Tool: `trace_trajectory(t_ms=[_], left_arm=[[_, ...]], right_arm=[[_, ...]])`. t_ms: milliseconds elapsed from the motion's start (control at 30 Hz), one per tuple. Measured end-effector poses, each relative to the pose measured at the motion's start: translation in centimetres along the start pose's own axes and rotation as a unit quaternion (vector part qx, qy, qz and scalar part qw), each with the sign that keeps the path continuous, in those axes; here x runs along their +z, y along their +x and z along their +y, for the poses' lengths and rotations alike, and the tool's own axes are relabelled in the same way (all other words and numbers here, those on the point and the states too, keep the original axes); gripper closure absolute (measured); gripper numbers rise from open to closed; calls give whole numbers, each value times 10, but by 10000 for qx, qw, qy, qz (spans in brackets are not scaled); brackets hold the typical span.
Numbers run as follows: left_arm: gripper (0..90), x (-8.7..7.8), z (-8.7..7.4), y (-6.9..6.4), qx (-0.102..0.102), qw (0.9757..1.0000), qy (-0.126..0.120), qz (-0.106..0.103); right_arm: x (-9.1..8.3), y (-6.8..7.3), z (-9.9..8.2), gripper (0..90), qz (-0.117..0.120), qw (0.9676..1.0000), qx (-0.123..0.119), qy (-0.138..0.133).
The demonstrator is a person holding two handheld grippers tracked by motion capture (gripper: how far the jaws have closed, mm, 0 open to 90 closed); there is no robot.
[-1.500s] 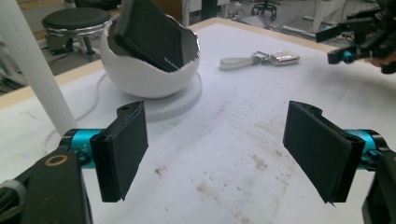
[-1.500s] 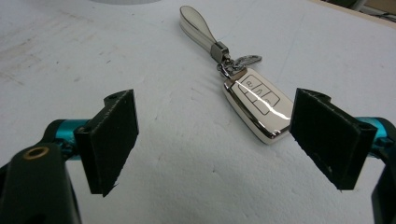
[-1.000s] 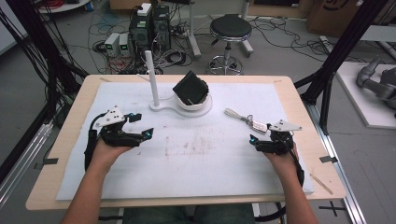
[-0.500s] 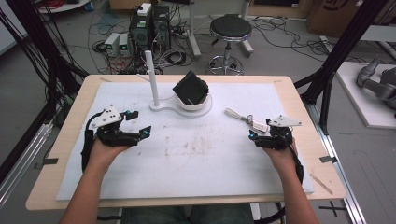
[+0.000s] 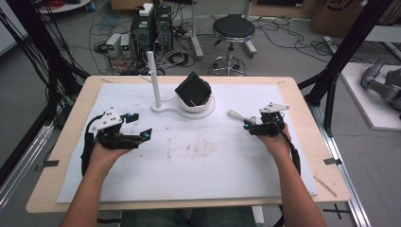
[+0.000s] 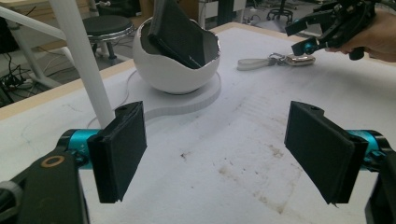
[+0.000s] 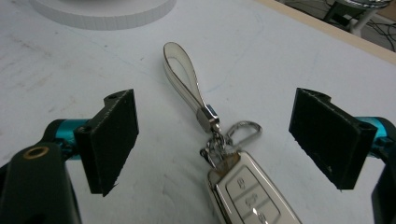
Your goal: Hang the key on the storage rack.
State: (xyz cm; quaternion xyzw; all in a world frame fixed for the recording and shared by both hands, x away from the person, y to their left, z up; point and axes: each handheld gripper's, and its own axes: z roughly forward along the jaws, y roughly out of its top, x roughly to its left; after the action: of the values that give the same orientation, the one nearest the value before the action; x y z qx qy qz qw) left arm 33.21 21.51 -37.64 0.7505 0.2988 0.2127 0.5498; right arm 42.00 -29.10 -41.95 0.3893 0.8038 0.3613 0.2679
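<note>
The counter (image 5: 302,156) under my hands carries a stained white mat (image 5: 213,161). At its far middle stands a white stand (image 5: 182,106) with an upright post (image 5: 153,78) and a bowl (image 6: 175,70); a black slab (image 5: 193,88) leans tilted in that bowl.

My left gripper (image 5: 137,128) rests on the mat's left part, jaws spread wide with nothing between them, well apart from the stand. It has barely shifted since a second ago.

My right gripper (image 5: 249,124) is where the change lies: over the last second it has edged forward and inward, toward the key fob (image 7: 252,191). Now its jaws stand spread wide on either side of the fob, not touching it.

The fob lies flat on the mat, right of the stand, buttons up. Its white strap (image 7: 184,81) points toward the stand, joined by a small metal ring (image 7: 243,130).
</note>
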Motion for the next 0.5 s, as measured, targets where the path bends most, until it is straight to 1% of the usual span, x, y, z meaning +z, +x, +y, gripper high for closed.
trace_trajectory(t_ms=[33, 100, 133, 167, 233, 267, 333, 367, 400, 467, 500], left_arm=[[208, 0, 0, 0, -1, 10000, 4, 55], [208, -2, 0, 1, -18, 10000, -11, 85], [208, -2, 0, 1, -22, 10000, -14, 92], [208, -3, 0, 1, -3, 9999, -21, 113], [208, -3, 0, 1, -16, 9999, -37, 95], [208, -3, 0, 1, -17, 9999, -42, 100], [208, -2, 0, 1, -11, 10000, -21, 87], [209, -1, 0, 1, -28, 10000, -31, 83], [208, -1, 0, 0, -19, 10000, -26, 61], [209, 1, -1, 0, -15, 10000, -9, 48], [208, 1, 0, 0, -1, 10000, 5, 46]], right_arm=[[4, 1, 3, 158, 19, 10000, -25, 50], [14, 2, 7, 158, 42, 9998, -83, 155], [17, 2, 7, 159, 47, 9999, -78, 125], [20, 2, 7, 159, 49, 9999, -61, 115], [27, -1, 5, 169, 64, 9998, 69, 164], [31, -3, 3, 197, 55, 9995, 98, 278], [36, -6, 0, 203, 80, 9989, 106, 458], [39, -7, 0, 203, 98, 9982, 75, 589], [40, -8, 0, 214, 116, 9980, 64, 621], [42, -8, 1, 317, 134, 9980, 53, 608], [44, -9, 1, 340, 121, 9976, 37, 681]])
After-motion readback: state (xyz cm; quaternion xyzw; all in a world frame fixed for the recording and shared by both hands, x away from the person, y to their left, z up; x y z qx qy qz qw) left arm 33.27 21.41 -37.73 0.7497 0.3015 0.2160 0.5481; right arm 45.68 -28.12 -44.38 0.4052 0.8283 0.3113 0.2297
